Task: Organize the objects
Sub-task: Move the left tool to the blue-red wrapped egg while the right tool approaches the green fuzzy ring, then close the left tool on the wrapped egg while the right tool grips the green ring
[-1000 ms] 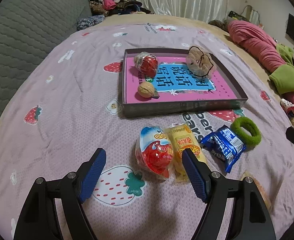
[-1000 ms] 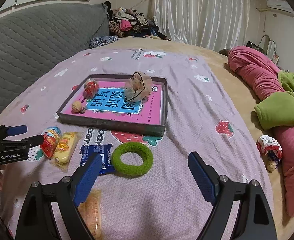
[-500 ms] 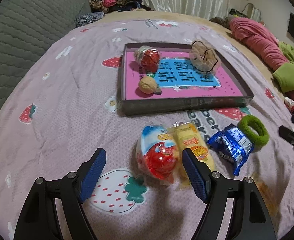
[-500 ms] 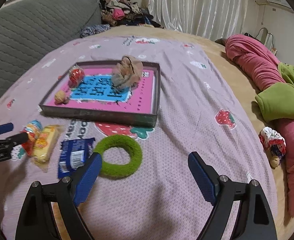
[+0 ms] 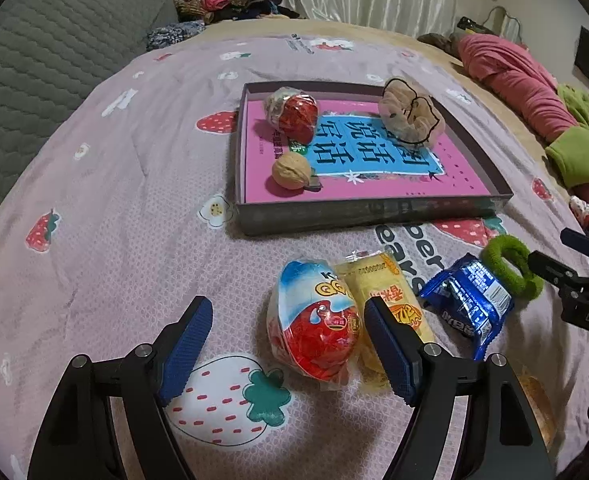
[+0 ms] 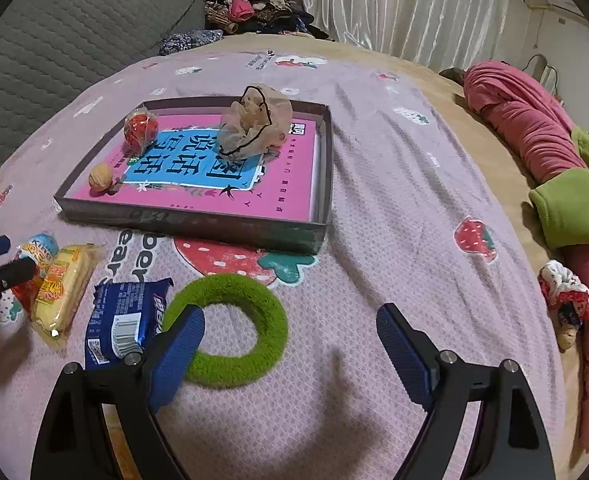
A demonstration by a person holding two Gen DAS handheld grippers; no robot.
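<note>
Hovering with jaws apart and empty, the right tongs (image 6: 290, 352) framed the green fuzzy ring (image 6: 230, 328) lying flat on the bed (image 6: 394, 160) beside the tray (image 6: 322, 184); it looked light, soft and squashy, best pinched across one side of its band.

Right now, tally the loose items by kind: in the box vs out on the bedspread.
In the box:
Egg snack packs: 1
Walnuts: 1
Beige scrunchies: 1

On the bedspread:
Egg snack packs: 1
Yellow snack packs: 1
Blue snack packs: 1
Green scrunchies: 1

Total: 7
</note>
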